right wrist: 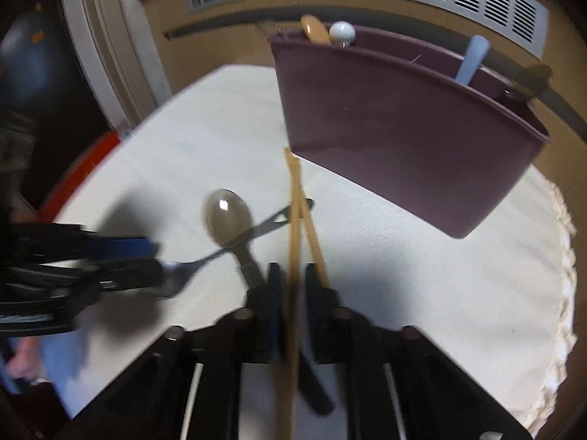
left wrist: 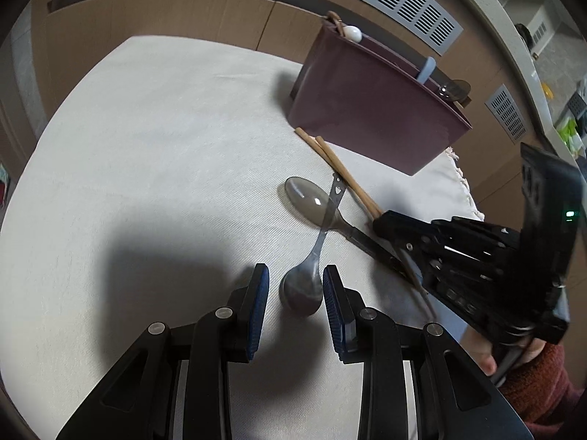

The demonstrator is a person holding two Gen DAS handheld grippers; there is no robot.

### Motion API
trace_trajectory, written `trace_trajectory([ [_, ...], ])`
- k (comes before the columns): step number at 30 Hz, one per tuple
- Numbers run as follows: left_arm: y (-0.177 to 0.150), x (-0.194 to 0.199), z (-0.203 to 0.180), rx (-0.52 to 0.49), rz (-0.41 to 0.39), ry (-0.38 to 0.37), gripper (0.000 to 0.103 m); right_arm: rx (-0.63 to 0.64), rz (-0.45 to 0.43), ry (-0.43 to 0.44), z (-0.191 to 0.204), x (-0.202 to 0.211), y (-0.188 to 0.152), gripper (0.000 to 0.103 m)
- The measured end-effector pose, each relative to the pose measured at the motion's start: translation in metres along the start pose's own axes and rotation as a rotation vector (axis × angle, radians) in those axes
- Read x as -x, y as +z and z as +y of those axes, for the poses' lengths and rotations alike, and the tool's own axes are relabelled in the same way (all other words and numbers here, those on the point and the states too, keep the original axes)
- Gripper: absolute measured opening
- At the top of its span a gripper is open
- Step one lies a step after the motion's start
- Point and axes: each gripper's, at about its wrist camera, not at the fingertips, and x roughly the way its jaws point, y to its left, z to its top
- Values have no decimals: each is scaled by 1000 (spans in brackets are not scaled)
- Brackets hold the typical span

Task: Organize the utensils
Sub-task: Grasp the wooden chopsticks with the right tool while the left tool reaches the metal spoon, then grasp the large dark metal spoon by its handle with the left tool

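A small metal spoon (left wrist: pixel 306 286) lies on the white cloth, its bowl between the open fingers of my left gripper (left wrist: pixel 295 288); its handle crosses a larger grey spoon (left wrist: pixel 306 198). Two wooden chopsticks (left wrist: pixel 341 170) lie beside them, pointing at the maroon utensil holder (left wrist: pixel 374 110). My right gripper (right wrist: pixel 293 282) straddles the chopsticks (right wrist: pixel 295 198), its jaws narrowly apart around them; one stick touches the right finger. In the right wrist view the grey spoon (right wrist: pixel 227 216), the holder (right wrist: pixel 403 128) and my left gripper (right wrist: pixel 154 264) around the small spoon's bowl show too.
The holder has several utensils in it: a white-knobbed one (left wrist: pixel 353 33), a light blue handle (left wrist: pixel 426 69), a wooden spoon (right wrist: pixel 315 29). The round table (left wrist: pixel 146 146) has a fringed cloth edge at the right (right wrist: pixel 565 256). A wood wall with vents stands behind.
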Motion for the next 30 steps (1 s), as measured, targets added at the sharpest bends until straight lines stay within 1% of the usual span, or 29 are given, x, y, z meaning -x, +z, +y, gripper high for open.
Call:
trace_trajectory([
  [3,1,1,2,3,-3,3,32,-19,-34,-44,-8,6,-4,5],
  [5,2,-3,1,5,3,-1,32,-49,-46,-90,-20,12,-9,7],
  [8,2,-9,-4,-1,16,-19,32,-87,-33,-143,-37,15,-20,9],
  [10,3,-11,-8,-10,18,-20,32,-96,-12,-156,-44,14,-30,9],
  [11,3,-12,-10,-12,17,-20,32,-101,-20,-151,-44,18,-34,9],
  [12,3,-12,-10,-12,17,-19,32,-104,-9,-138,-43,20,-38,12],
  [13,4,-13,-10,-10,17,-20,32,-101,-5,-119,-39,23,-41,13],
  [14,4,-12,-10,-8,14,-19,32,-94,-4,-98,-34,25,-45,13],
  [15,5,-12,-9,-3,9,-15,32,-82,2,-65,-25,27,-49,16],
  [16,6,-12,-8,2,5,-11,32,-69,2,-54,-19,28,-52,18],
  [17,7,-11,-6,11,0,-4,32,-45,-1,-47,-9,29,-57,26],
  [18,8,-11,-6,17,-2,-1,32,-26,-2,-39,0,31,-60,31],
  [22,16,-14,-5,36,0,7,32,4,0,81,33,37,-73,32],
  [23,18,-16,-7,37,2,8,32,7,2,98,35,38,-69,32],
  [24,21,-19,-9,33,5,10,32,6,-4,109,37,42,-71,30],
  [25,23,-23,-13,24,9,13,32,5,-13,109,37,45,-73,30],
  [26,25,-26,-16,13,13,19,32,3,-29,90,36,49,-74,30],
  [27,27,-31,-22,-6,21,34,31,2,-46,46,34,54,-75,30],
  [30,31,-42,-43,-94,13,114,32,9,-85,-112,25,66,-81,30],
])
